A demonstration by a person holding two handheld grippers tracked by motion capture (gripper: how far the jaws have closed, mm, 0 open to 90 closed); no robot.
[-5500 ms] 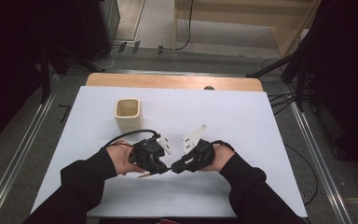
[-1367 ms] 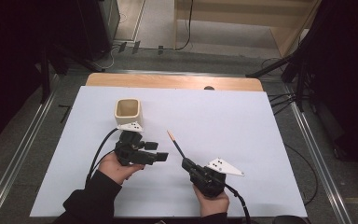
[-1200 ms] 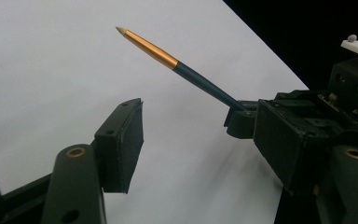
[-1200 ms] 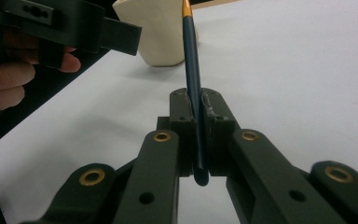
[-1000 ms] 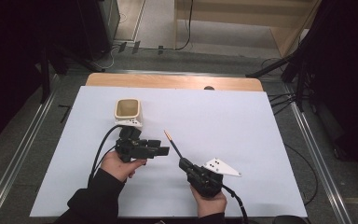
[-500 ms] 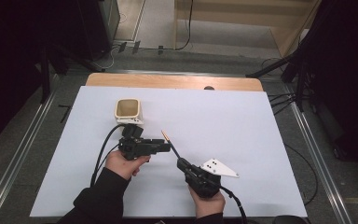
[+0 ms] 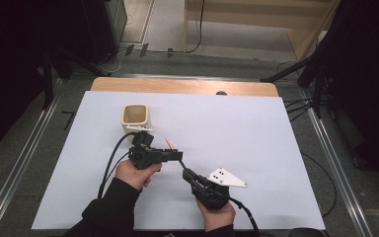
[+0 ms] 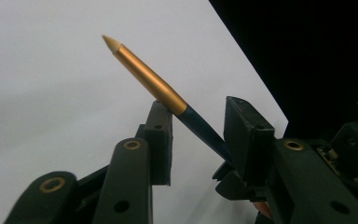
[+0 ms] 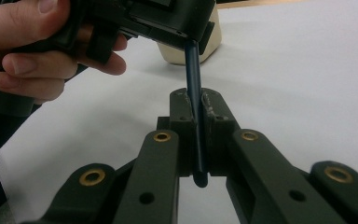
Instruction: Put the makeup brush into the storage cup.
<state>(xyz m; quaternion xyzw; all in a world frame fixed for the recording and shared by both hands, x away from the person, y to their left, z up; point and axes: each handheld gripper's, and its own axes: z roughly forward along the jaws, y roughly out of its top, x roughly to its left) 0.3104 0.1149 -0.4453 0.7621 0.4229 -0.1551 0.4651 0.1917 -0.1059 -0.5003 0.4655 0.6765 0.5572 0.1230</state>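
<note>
Right gripper (image 9: 196, 105) clamped on dark pen (image 9: 193, 84) barrel. Left gripper (image 8: 198, 135) view: jaws parted around pen, gold tip exposed. No legible markings.

Count: 1 table (image 7: 276, 148), white top; 1 cup (image 7: 135, 118), cream, square-mouthed; 1 pen (image 8: 156, 88), gold front, dark blue barrel, seen again in the right gripper view (image 9: 194, 93); 2 grippers, left gripper (image 7: 177, 156) and right gripper (image 7: 184, 172); 2 fingers on each, 4 in all; 2 hands, left hand (image 7: 135, 173) and right hand (image 7: 217, 217); 2 grey plates, one per gripper; 2 cables, one per gripper.
</note>
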